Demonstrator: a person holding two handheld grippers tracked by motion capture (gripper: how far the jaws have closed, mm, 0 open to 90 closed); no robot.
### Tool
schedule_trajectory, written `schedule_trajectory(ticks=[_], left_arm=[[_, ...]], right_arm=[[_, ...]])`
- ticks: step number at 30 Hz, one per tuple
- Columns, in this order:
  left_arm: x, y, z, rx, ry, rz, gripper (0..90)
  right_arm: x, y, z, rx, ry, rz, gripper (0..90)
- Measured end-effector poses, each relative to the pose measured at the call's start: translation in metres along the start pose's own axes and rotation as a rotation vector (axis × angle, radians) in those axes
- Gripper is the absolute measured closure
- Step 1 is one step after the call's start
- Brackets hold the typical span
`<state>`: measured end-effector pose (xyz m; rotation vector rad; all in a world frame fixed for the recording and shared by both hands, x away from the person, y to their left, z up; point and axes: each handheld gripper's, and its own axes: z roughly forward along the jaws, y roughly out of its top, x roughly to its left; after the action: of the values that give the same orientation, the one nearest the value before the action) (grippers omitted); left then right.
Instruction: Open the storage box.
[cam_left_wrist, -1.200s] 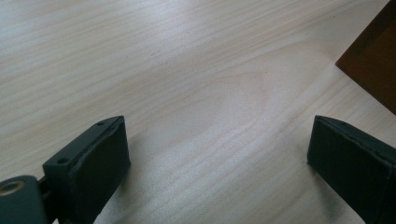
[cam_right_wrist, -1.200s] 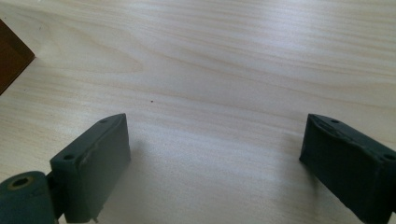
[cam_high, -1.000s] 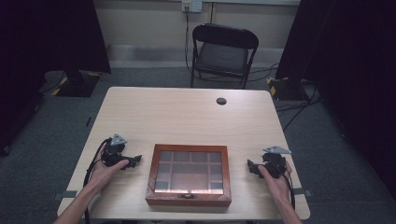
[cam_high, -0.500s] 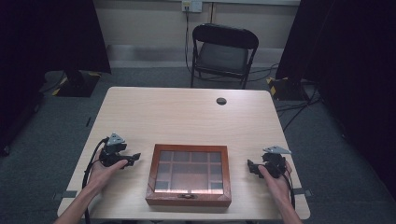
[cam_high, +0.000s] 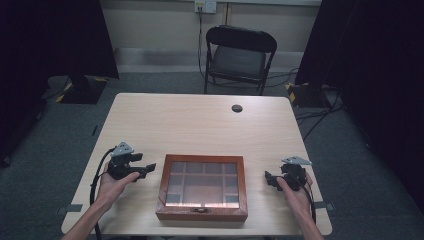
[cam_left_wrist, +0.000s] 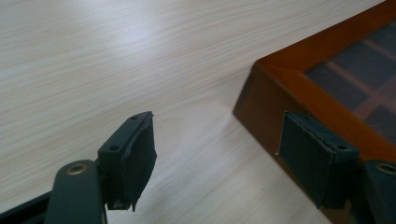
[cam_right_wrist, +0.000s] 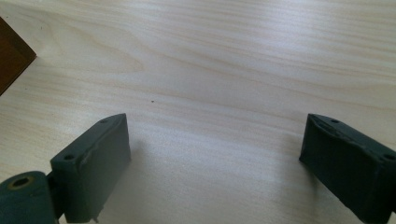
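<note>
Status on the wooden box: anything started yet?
Done: nothing visible; the wooden box sits shut, glass lid down, front latch toward the person. In hand: nothing. The left gripper and right gripper flank the box, jaws open and empty, resting at the table. Left: probably everything, starting with opening the lid.

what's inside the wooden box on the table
Through the glass lid of the closed wooden box, a grid of compartment dividers shows. Whether anything lies in the compartments cannot be told; the glass is dark and reflective.
</note>
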<state>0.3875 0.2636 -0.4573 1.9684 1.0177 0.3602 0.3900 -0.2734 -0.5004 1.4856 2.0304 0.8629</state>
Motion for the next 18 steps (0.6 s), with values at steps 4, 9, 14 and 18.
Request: schedule_trajectory(ticks=[4,9,14,18], left_arm=[[-0.006,0.002,0.001,-0.003,-0.025,0.009,27.8],[-0.02,0.006,-0.001,-0.019,-0.073,0.039,29.9],[-0.034,0.01,-0.002,-0.031,-0.112,0.073,31.2],[-0.045,0.012,-0.002,-0.031,-0.146,0.095,33.2]], right_arm=[[0.0,0.0,0.0,0.0,0.0,0.0,7.6],[0.0,0.0,0.0,0.0,0.001,0.0,7.6],[0.0,0.0,0.0,0.0,0.0,0.0,7.6],[0.0,0.0,0.0,0.0,0.0,0.0,7.6]])
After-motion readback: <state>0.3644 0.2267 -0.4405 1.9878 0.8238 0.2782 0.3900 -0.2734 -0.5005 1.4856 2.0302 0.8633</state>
